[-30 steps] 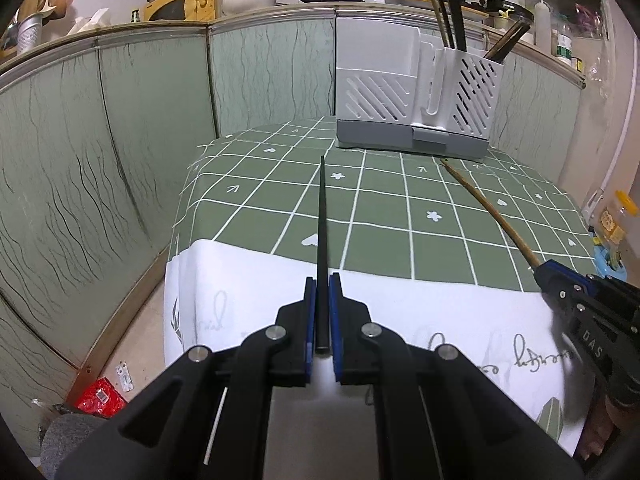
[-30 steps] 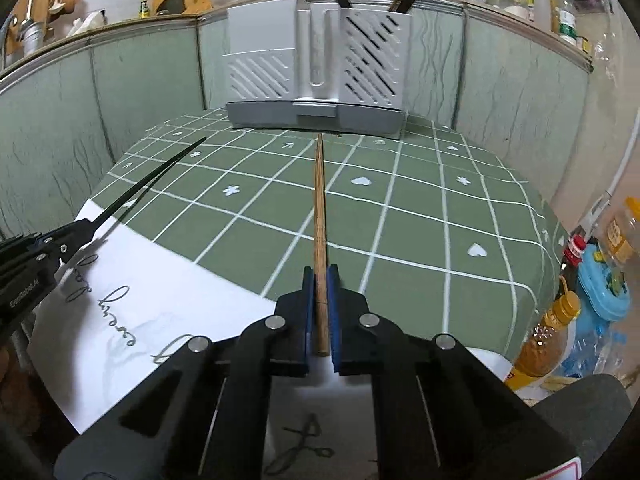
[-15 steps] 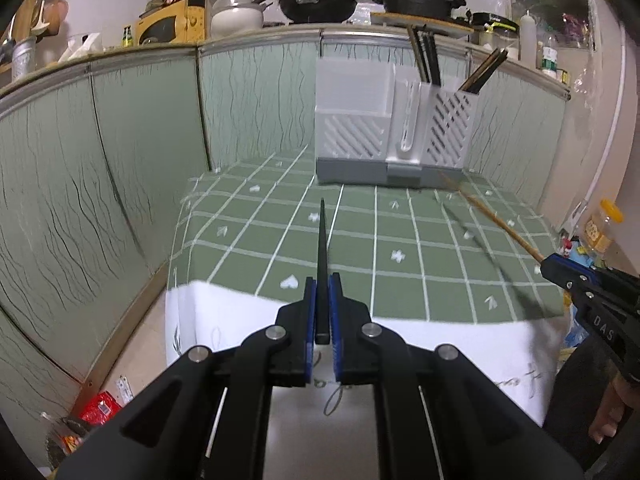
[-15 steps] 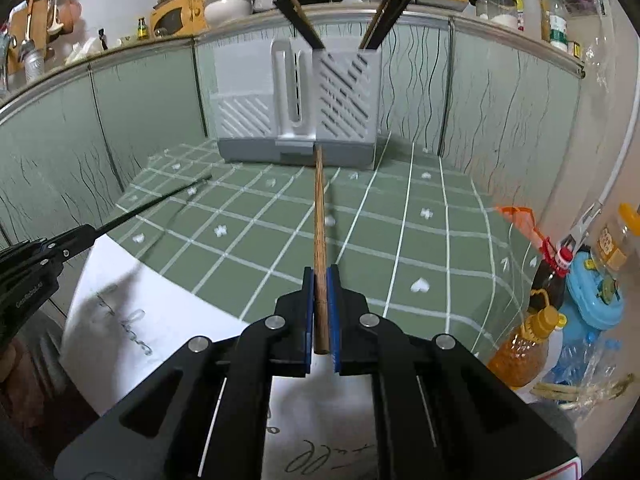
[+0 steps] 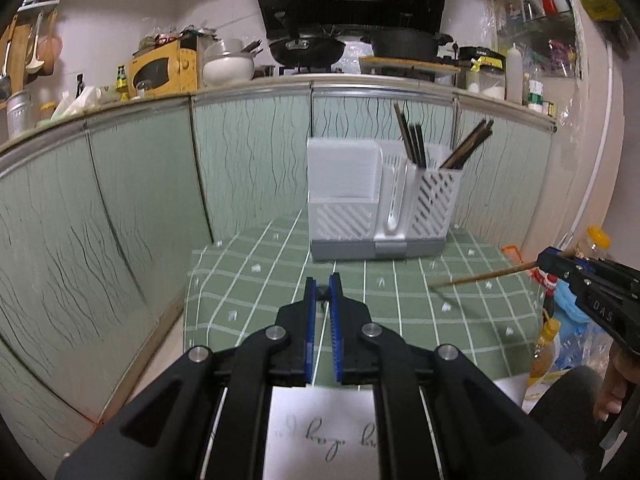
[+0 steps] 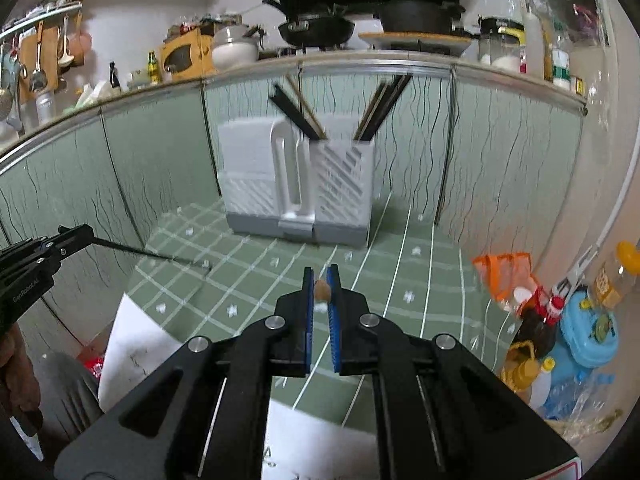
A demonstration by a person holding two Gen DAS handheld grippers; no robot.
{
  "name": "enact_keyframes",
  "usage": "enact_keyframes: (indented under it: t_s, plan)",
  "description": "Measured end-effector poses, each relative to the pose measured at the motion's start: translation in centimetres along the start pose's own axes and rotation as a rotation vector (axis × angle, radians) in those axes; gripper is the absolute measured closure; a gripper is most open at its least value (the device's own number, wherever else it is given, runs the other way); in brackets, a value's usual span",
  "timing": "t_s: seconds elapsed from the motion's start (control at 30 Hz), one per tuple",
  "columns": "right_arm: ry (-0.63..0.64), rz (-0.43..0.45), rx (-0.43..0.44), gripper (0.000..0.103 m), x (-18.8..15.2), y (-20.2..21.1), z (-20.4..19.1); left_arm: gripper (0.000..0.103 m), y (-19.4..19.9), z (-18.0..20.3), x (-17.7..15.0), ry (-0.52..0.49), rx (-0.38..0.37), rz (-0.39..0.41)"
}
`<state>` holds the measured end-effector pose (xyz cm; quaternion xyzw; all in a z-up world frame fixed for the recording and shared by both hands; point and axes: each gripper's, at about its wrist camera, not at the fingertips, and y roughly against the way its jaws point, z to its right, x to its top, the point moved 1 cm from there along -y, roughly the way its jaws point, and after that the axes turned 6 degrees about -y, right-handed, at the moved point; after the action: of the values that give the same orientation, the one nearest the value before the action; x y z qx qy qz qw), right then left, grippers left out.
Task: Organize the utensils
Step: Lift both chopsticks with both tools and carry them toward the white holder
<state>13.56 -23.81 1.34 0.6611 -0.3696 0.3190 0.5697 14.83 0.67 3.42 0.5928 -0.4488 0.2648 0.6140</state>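
A white and grey utensil holder point(image 5: 380, 208) point(image 6: 296, 188) stands at the back of the green checked table point(image 5: 280, 280), with several dark and wooden chopsticks leaning in its right-hand compartments. My left gripper point(image 5: 322, 284) is shut on a black chopstick point(image 5: 321, 291), seen almost end-on between the blue pads. From the right wrist view that chopstick point(image 6: 152, 256) slants out of the left gripper point(image 6: 86, 236) above the table. My right gripper point(image 6: 321, 276) is shut on a wooden chopstick point(image 6: 322, 290). Its shaft point(image 5: 480, 278) juts leftward from the right gripper point(image 5: 554, 260), in the air above the table.
White paper with writing point(image 5: 320, 436) covers the table's near edge. Green panelled walls point(image 5: 140, 220) close in the left and back. Oil bottles and blue plastic items point(image 6: 576, 344) crowd the floor at the right. Pots and a yellow appliance sit on the counter point(image 5: 360, 80) above.
Both grippers have risen well above the table, each keeping its chopstick. The holder now sits lower and farther off in both views, and the chopsticks look foreshortened.
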Motion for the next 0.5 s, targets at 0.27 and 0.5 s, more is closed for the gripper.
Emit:
enact_keyframes:
  t_s: [0.27,0.5]
  plan:
    - [0.0,0.038,0.042,0.097,5.4,1.2,0.8,0.095,0.4,-0.4,5.4,-0.021,-0.053,0.046]
    - [-0.005,0.038,0.091,0.097,10.6,1.9,2.3,0.095,0.0,0.0,10.6,-0.046,-0.184,0.082]
